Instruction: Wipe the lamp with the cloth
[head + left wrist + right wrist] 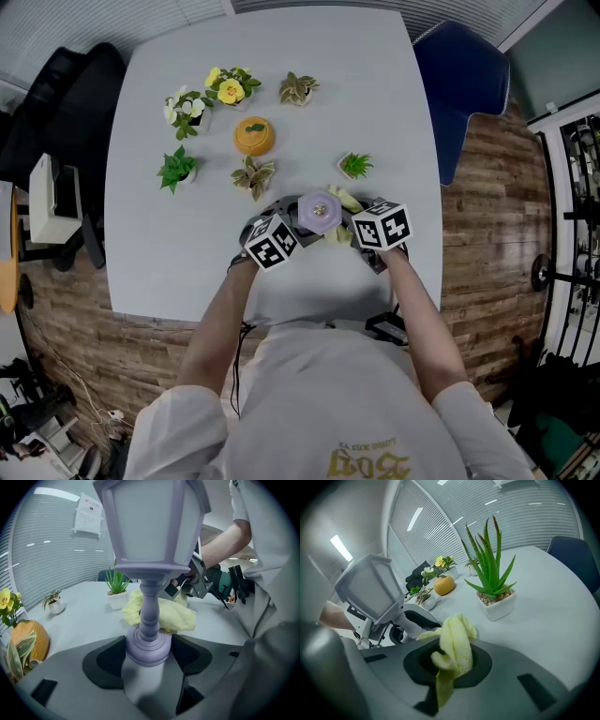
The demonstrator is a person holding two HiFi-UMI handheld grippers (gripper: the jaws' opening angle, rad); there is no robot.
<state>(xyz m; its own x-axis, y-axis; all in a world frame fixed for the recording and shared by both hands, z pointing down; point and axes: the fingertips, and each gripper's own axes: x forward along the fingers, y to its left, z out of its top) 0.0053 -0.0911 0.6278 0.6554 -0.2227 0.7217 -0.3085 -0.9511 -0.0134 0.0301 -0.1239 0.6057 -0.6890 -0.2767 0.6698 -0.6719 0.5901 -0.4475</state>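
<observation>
A pale purple lantern-shaped lamp [320, 212] [151, 550] [371, 588] stands upright near the table's front edge. My left gripper [286, 230] [149, 649] is shut on its round base. A yellow cloth [452, 651] [164, 612] [345, 202] lies bunched just right of the lamp, and my right gripper [361, 232] [450, 660] is shut on it. The cloth sits against the lamp's foot at the far side in the left gripper view; whether it touches the shade I cannot tell.
On the grey table [169, 253] stand several small potted plants: an aloe [355, 166] [492, 581] close behind the cloth, a striped-leaf pot [253, 175], an orange pumpkin pot [254, 135] and flowers [230, 87]. A blue chair [461, 84] stands at the right.
</observation>
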